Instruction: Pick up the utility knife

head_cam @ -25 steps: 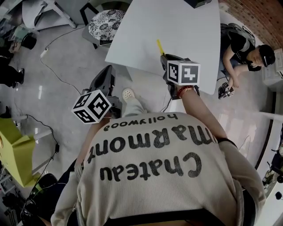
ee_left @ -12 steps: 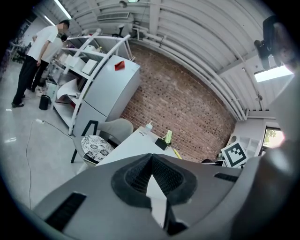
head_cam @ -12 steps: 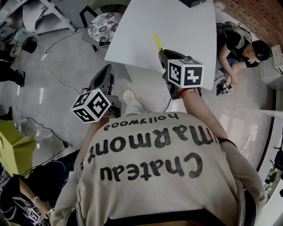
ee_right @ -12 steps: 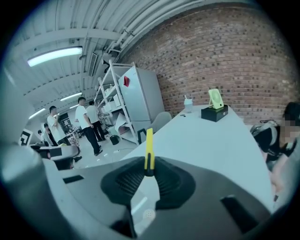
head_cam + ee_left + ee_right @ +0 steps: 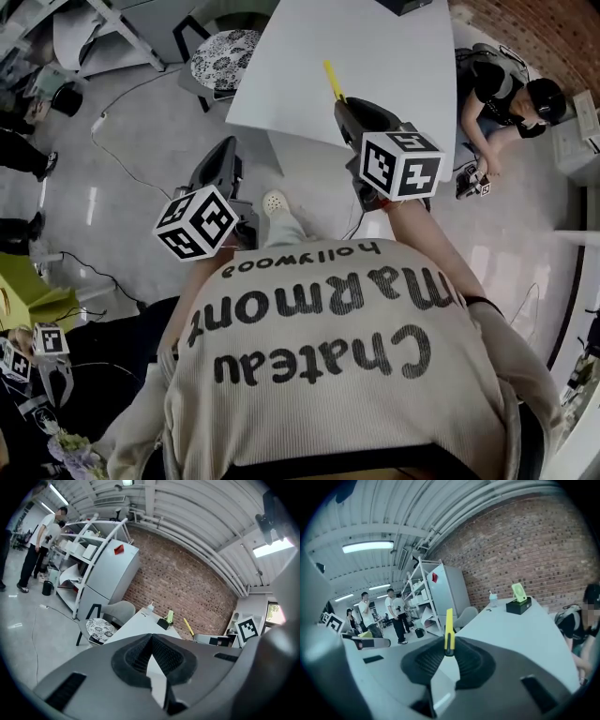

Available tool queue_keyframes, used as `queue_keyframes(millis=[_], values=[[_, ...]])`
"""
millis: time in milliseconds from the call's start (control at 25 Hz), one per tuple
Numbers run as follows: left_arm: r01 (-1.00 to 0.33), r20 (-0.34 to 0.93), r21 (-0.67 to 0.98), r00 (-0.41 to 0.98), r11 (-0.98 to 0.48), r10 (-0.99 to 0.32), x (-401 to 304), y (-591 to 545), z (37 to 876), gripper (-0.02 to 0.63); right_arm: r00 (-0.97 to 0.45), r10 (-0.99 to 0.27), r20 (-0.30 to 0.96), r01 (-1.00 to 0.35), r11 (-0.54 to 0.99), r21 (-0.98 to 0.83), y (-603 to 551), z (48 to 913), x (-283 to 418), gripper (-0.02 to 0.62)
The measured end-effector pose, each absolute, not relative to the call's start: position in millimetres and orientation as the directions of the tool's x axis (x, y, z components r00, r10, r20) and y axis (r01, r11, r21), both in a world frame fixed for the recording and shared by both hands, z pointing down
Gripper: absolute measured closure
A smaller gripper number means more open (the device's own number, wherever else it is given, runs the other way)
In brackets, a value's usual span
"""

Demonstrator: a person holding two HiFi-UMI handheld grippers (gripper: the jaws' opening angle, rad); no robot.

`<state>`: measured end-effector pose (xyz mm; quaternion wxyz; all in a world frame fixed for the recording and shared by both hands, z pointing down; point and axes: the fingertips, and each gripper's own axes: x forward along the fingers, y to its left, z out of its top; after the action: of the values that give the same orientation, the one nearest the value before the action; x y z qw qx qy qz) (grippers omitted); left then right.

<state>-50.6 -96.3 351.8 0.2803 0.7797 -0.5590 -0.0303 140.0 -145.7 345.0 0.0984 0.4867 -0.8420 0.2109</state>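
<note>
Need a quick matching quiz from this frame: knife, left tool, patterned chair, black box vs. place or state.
Things:
1. utility knife
2. left tool
3. patterned chair
4. black box

Place or state:
A. resting on the white table
B. clamped in the right tool
C. shut, nothing between the jaws
D. on the floor beside the table

Pairs: 1-B, 2-C, 3-D, 4-A
</note>
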Motion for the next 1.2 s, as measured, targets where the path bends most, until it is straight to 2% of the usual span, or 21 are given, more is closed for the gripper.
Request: queue_keyframes(millis=[240, 1200], values=[[-0.871, 0.273, 0.446, 0.353, -0.207, -0.895, -46, -84, 347, 0.604, -0.521, -0.807, 0.278, -0.846, 0.444, -0.296, -133, 330, 145, 0.528], [-0.866, 0.264, 0.455, 0.352, -0.206, -0.898, -30, -54, 348, 0.605, -0.509, -0.8, 0.316, -0.855, 0.428, -0.295, -99, 350, 166, 0.527]])
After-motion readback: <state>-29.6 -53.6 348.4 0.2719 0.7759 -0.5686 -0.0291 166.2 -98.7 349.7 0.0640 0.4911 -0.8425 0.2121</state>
